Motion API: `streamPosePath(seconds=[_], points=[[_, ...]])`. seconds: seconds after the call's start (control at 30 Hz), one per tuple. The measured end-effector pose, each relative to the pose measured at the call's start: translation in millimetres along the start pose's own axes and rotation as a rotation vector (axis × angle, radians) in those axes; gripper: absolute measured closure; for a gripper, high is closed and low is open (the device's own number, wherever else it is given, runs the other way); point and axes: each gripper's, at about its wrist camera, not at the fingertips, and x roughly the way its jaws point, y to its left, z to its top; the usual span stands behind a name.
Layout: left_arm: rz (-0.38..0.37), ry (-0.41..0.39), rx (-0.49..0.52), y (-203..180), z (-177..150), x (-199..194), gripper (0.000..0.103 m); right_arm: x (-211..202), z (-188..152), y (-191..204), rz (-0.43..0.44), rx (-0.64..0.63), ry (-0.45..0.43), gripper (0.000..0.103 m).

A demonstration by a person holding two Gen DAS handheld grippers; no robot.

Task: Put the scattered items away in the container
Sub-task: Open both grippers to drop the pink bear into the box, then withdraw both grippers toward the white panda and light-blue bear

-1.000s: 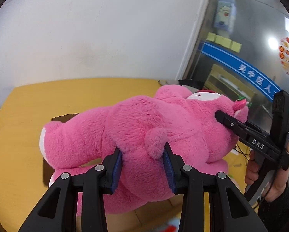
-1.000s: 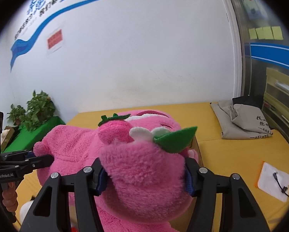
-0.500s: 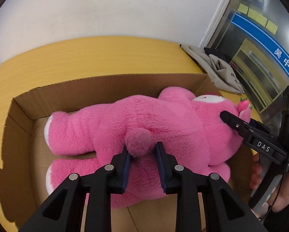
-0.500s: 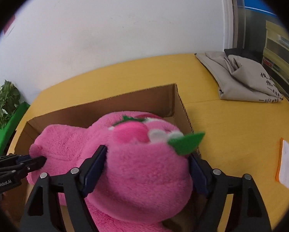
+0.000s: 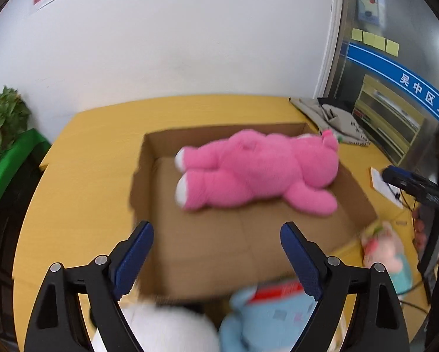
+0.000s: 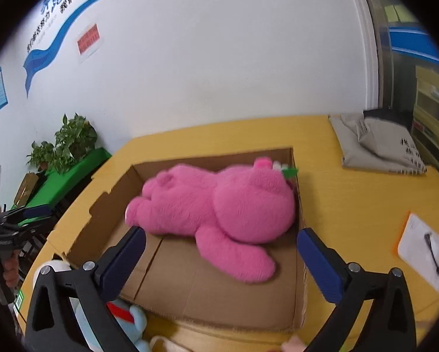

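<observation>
Yellow counter (image 6: pixel 351 205) against white wall, cardboard box (image 6: pixel 219 293) open on it. Pink plush bear (image 6: pixel 219 205) lies inside box, released. Both jaws just opened wide: left hand-held gripper (image 5: pixel 216 255) and right hand-held gripper (image 6: pixel 222 261) empty. Next: blue plush (image 5: pixel 266 316), probably light, squashy; pinch your pads deep into body, not limb.

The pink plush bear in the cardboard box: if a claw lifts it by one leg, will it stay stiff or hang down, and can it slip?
The pink plush bear probably would hang down: it lies slumped in the cardboard box, limbs splayed. It looks light for its bulk, being fluffy stuffing. Its fuzzy fur should grip well, so slipping seems unlikely.
</observation>
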Motion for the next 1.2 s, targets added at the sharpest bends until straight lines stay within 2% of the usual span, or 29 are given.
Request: streamPosePath(seconds=[0.1, 0.2, 0.33, 0.4, 0.5, 0.57, 0.63, 0.67, 0.8, 0.93, 1.03, 1.2], points=[[-0.025, 0.040, -0.061, 14, -17, 5, 0.012, 30, -19, 11, 0.005, 0.037, 0.135, 0.001], [-0.037, 0.072, -0.093, 24, -32, 9, 0.012, 62, -38, 21, -0.109, 0.001, 0.203, 0.003], [-0.081, 0.059, -0.103, 25, -49, -7, 0.012, 81, -65, 11, -0.160, 0.086, 0.304, 0.004], [-0.081, 0.034, -0.088, 24, -60, -20, 0.012, 78, -78, 23, -0.226, -0.031, 0.296, 0.010], [-0.074, 0.016, -0.091, 24, -73, -30, 0.011, 69, -81, 29, -0.240, -0.026, 0.278, 0.009], [-0.089, 0.001, -0.084, 21, -82, -37, 0.008, 52, -78, 35, -0.255, -0.032, 0.204, 0.009], [-0.077, -0.017, -0.067, 17, -90, -44, 0.006, 31, -78, 46, -0.234, -0.041, 0.131, 0.007], [-0.070, -0.031, -0.058, 15, -96, -49, 0.001, 18, -80, 51, -0.201, -0.034, 0.101, 0.001], [-0.097, -0.032, -0.066, 18, -120, -57, 0.000, -25, -96, 75, -0.067, 0.004, 0.047, 0.000], [-0.134, -0.009, -0.104, 29, -144, -57, 0.000, -61, -122, 93, 0.006, 0.026, -0.003, 0.000], [-0.198, -0.009, -0.124, 31, -153, -60, 0.000, -67, -146, 94, 0.061, 0.075, 0.039, 0.000], [-0.254, 0.004, -0.117, 20, -154, -54, 0.000, -56, -164, 103, 0.069, 0.069, 0.106, 0.000]])
